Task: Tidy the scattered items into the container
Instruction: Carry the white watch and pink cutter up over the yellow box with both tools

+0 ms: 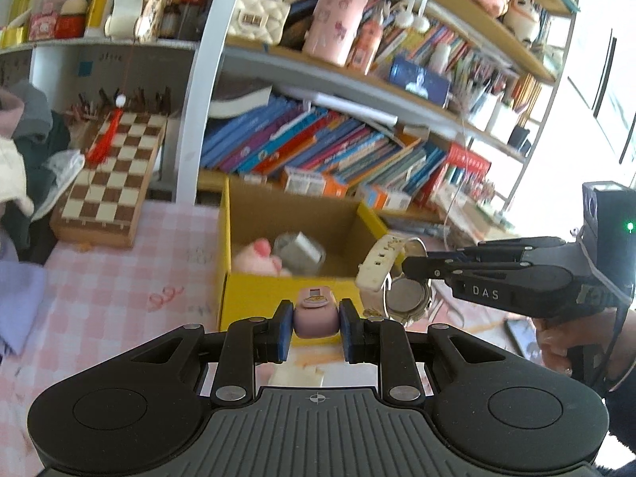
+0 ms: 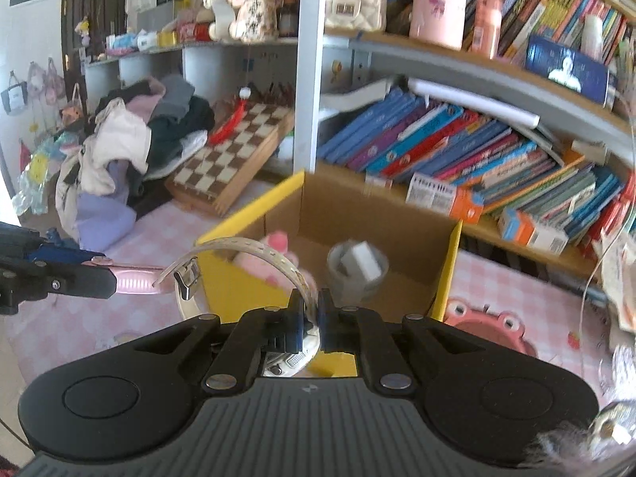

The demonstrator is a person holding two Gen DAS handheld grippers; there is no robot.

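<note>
My left gripper (image 1: 316,324) is shut on a small pink gadget with a tiny screen (image 1: 315,314), held just before the near wall of the yellow cardboard box (image 1: 254,298). My right gripper (image 2: 311,318) is shut on a white-strapped wristwatch (image 2: 262,254), held above the box's near rim (image 2: 234,222). In the left wrist view the right gripper (image 1: 409,266) and the watch (image 1: 393,278) hang at the box's right corner. Inside the box lie a pink plush toy (image 1: 258,258) and a roll of tape with a grey block (image 1: 298,252). The left gripper (image 2: 99,268) shows at the right wrist view's left edge.
The box stands on a pink checked tablecloth (image 1: 111,286). A chessboard (image 1: 115,175) leans behind left, next to a clothes pile (image 2: 131,139). Bookshelves (image 1: 338,147) rise right behind the box. A pink frog-faced item (image 2: 485,322) lies right of the box.
</note>
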